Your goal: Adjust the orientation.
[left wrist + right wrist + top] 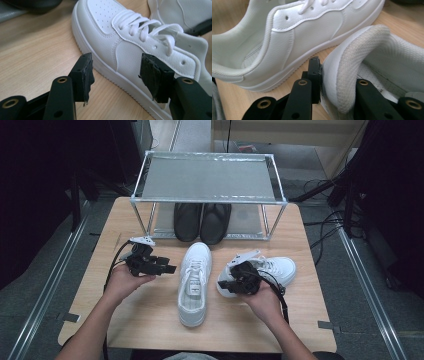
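Gripping heel collar of angled white sneaker (pixel 362 57) — right gripper (pixel 337 82) clamped | left gripper (pixel 115 72) open, straight white sneaker (pixel 130 50) just ahead — lift slowly, heel-first.

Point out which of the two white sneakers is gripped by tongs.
The white sneaker on the right, lying angled across the table: the right tongs clamp its heel collar. The middle sneaker, pointing at the shelf, lies free, the left tongs open beside it.

A pair of black shoes (pixel 202 221) sits under a metal rack (pixel 207 176) on the wooden table (pixel 150 320)
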A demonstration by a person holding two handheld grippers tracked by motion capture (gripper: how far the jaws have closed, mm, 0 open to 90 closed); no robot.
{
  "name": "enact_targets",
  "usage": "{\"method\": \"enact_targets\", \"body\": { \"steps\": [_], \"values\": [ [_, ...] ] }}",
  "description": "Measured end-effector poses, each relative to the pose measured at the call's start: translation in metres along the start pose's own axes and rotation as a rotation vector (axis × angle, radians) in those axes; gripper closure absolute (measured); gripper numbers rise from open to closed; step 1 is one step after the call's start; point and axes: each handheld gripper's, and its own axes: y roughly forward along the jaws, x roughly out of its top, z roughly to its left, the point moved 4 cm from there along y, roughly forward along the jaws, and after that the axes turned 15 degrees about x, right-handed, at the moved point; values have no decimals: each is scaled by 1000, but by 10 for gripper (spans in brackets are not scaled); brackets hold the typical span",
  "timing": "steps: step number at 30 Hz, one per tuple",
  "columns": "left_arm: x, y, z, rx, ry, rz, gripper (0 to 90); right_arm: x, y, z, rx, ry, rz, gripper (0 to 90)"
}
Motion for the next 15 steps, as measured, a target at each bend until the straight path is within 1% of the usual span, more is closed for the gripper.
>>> {"method": "enact_targets", "body": {
  "steps": [2, 3, 6, 9, 11, 12, 15],
  "values": [
    [1, 0, 1, -1, -2, -3, 441, -1, 2, 1, 24, 14, -9, 780],
    [1, 0, 1, -3, -4, -2, 439, -2, 3, 1, 33, 13, -6, 780],
    [1, 2, 1, -4, -2, 8, 437, -5, 8, 1, 45, 18, 10, 780],
    [1, 2, 0, 4, 5, 5, 435, -8, 13, 0, 58, 17, 23, 772],
    [1, 2, 0, 3, 5, -2, 430, -10, 17, 0, 56, 15, 36, 767],
    [1, 2, 1, 3, 5, -3, 425, -10, 17, 0, 57, 10, 37, 766],
    [0, 2, 1, 7, 5, -2, 416, -10, 13, -1, 82, 21, 20, 746]
  ]
}}
